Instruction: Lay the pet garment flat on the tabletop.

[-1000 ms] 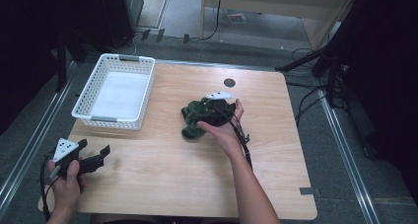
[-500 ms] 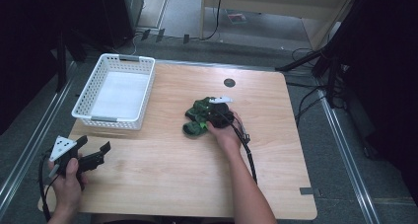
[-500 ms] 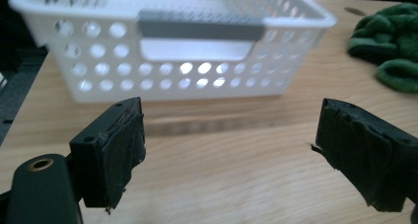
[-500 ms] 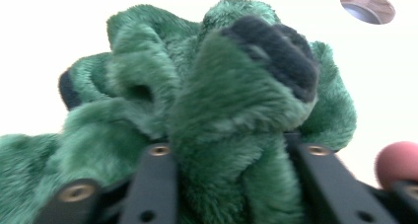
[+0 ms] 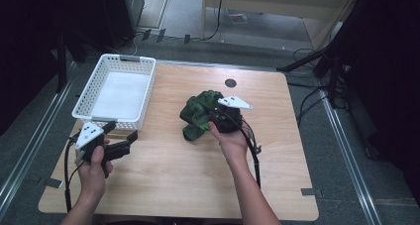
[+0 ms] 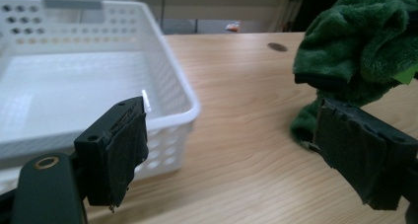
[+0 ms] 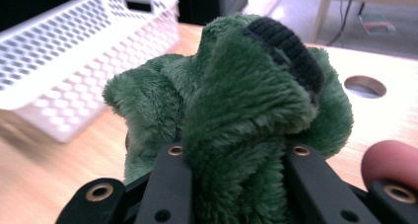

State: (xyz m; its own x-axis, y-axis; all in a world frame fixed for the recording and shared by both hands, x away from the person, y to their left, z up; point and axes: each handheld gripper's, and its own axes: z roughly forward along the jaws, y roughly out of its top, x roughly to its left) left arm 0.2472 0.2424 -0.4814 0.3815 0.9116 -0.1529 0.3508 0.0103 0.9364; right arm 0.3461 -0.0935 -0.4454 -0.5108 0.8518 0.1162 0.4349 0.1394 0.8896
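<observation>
The right tongs [image 5: 214, 117] are pinching a bunched fold of a green fleece cloth [image 5: 198, 115] that is sitting crumpled near the middle of the desk [image 5: 198, 185], well apart from the white perforated basket [image 5: 143, 93] at the desk's far-left corner. In the right gripper view the plush pile [image 7: 231, 110] is bulging up between the 2 black jaws, and a dark ribbed band [image 7: 288, 49] is curling over the top of the bundle. The left tongs [image 5: 124, 132] are hovering spread wide and holding nothing, just in front of the basket's near wall; in the left gripper view the cloth [image 6: 365, 46] is showing beyond the 2 parted jaws [image 6: 246, 155].

The main risk, as I judge it, is that the grip is taking only a thick, springy wad instead of a firm edge. Fleece compresses and slips, so a quick lift could be letting the fold slide out, dropping the cloth back in a heap. A second risk is that only part of the cloth is rising while the rest is dragging along the wood and catching the basket rim if it is carried that way, tipping or shoving the light basket. The left tongs are also standing close to that rim, so a careless reach toward the cloth could be knocking the basket aside.
</observation>
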